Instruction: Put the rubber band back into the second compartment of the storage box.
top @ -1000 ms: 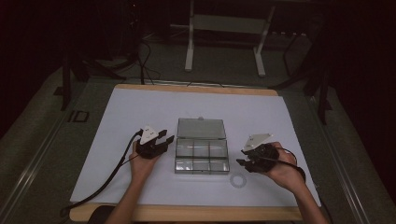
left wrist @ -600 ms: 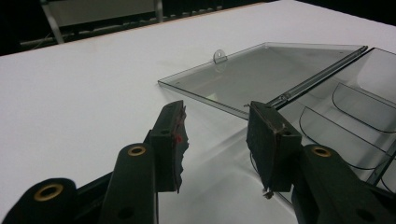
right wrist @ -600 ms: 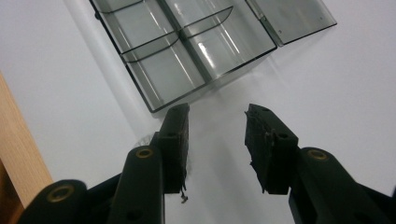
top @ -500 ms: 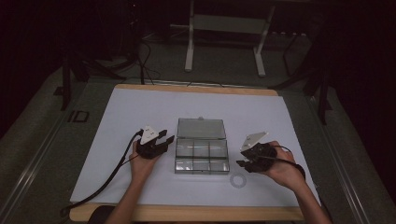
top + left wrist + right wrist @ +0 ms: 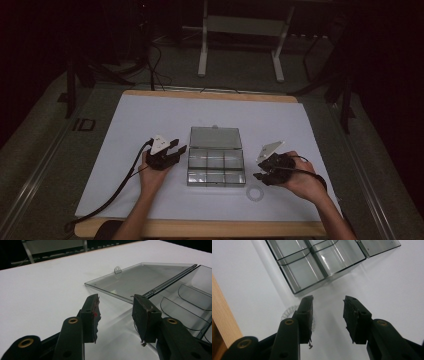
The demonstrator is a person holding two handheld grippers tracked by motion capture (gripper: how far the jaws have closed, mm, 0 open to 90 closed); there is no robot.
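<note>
Two empty tools flank an open clear box on the white table.

The left tool (image 5: 176, 149) rests on the table (image 5: 150, 120) with its jaws apart and nothing between them; just ahead of its jaws, touching neither, lies the clear box (image 5: 216, 167), opened flat, its lid (image 5: 140, 277) spread beyond the hinge and its divided compartments (image 5: 190, 302) off to that tool's right. On the box's other side the right tool (image 5: 258, 176) also stands with jaws parted and empty, the box's near corner just ahead of its tips. A small clear ring (image 5: 255, 192), perhaps a coiled band though the dim view leaves that unsure, lies beside this tool's left jaw, near the table's wooden edge (image 5: 222, 322).
</note>
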